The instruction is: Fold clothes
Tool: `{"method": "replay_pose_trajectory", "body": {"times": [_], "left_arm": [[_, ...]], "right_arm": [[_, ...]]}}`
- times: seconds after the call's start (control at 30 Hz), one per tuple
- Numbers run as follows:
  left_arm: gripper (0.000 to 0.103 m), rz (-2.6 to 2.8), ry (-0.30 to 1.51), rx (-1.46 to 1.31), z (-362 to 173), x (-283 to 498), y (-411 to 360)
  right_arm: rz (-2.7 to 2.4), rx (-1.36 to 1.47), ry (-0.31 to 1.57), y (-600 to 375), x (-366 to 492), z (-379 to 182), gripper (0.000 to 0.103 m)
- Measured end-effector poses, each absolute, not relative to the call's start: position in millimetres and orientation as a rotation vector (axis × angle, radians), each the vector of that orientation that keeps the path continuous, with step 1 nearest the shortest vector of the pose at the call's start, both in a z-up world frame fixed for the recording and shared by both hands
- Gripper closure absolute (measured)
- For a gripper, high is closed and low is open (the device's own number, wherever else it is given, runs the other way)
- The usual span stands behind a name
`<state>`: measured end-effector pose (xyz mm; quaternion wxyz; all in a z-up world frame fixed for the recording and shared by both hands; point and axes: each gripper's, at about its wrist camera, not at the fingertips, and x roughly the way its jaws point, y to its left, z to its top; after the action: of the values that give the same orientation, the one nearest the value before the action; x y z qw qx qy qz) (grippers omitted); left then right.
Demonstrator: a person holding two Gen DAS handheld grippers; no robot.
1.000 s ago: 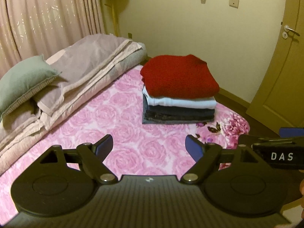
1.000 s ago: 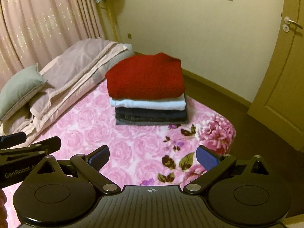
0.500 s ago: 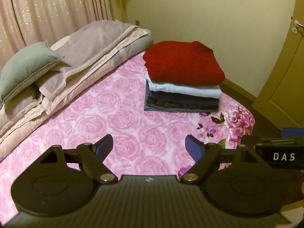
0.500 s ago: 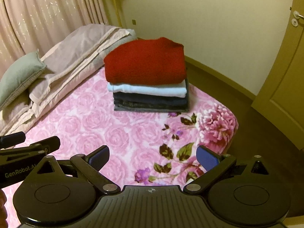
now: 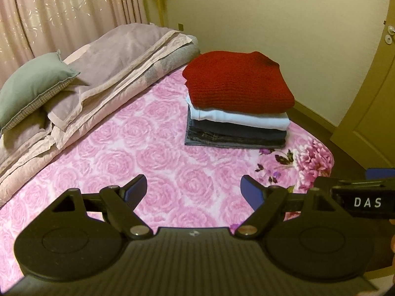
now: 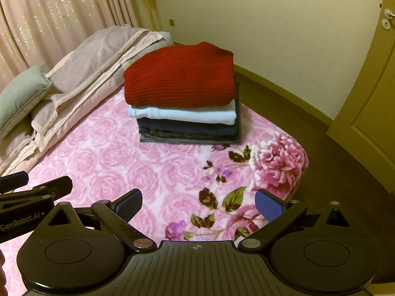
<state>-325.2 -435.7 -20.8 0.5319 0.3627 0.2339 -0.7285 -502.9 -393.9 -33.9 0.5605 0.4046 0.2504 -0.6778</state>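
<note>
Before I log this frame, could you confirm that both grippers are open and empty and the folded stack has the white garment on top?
Not quite: the red sweater tops the stack; the white garment lies directly under it, as the right wrist view shows. The left gripper and right gripper are indeed open and empty.

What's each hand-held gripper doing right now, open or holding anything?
Left hand-held gripper: open, holding nothing, above the bedspread.
Right hand-held gripper: open, holding nothing, also above the bedspread.

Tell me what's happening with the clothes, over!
Left gripper open, empty. Right gripper open, empty. Folded stack on pink blanket, red sweater on top. Nothing in the way.
</note>
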Motion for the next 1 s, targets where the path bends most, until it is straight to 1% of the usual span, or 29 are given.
{"method": "replay_pose_trajectory", "body": {"times": [1.0], "left_arm": [[0.023, -1.732, 0.56, 0.875, -38.0, -356.4, -478.0]], "right_arm": [[-1.58, 0.991, 0.603, -440.0, -533.4, -52.2, 0.003]]}}
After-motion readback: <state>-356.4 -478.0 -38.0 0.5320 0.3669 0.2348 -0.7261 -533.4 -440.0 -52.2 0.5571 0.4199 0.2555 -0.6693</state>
